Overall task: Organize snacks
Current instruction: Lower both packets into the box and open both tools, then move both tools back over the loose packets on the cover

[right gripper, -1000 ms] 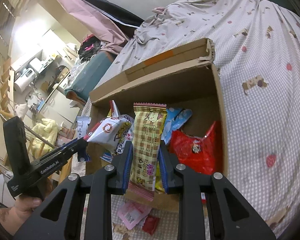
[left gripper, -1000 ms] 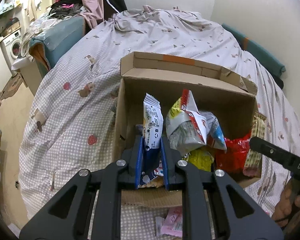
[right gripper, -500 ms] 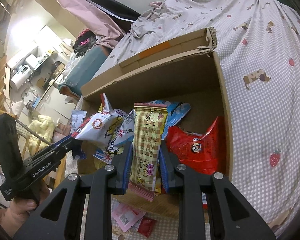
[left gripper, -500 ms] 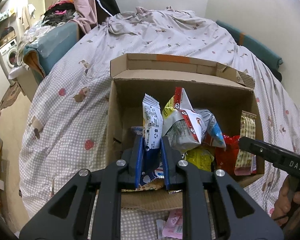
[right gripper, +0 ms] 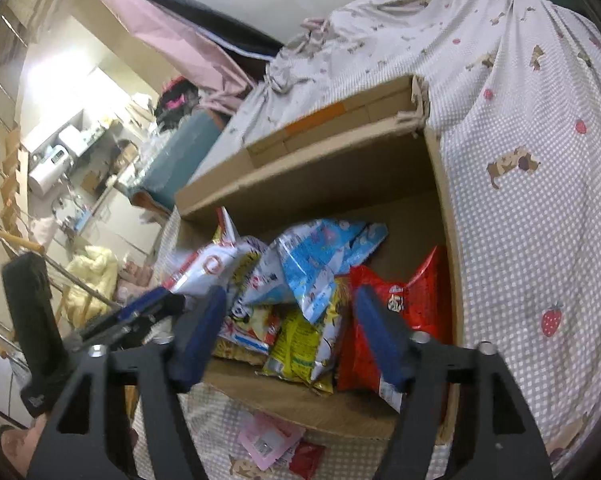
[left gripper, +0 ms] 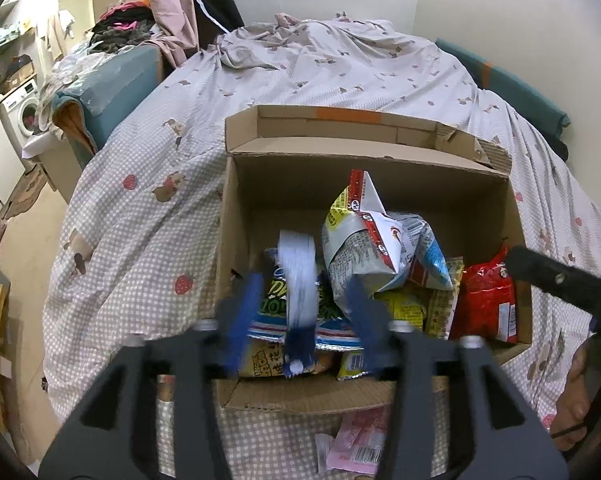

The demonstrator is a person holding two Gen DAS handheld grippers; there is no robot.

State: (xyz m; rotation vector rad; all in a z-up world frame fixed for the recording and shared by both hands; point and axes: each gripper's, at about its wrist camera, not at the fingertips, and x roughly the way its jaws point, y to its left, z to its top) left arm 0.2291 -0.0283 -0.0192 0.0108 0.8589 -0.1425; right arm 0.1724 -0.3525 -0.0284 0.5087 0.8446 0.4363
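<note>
- Now, left wrist view: the left gripper (left gripper: 304, 312) tilts down over the cardboard box's (left gripper: 236, 216) near-left corner; its jaws have just been opening, and a blurred white-and-blue packet (left gripper: 298, 280) stands loose between them.
- Right wrist view: the right gripper (right gripper: 288, 332) angles down at the box's near edge, jaws just opened wide, nothing gripped; snack bags (right gripper: 312, 264) heap inside the box.

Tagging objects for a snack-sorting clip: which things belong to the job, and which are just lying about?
Job:
cardboard box
white-and-blue packet, loose between the just-opened left gripper jaws
red packet
pink packet outside the box
right gripper, jaws just opened

Lying about:
bedspread
washing machine
</note>
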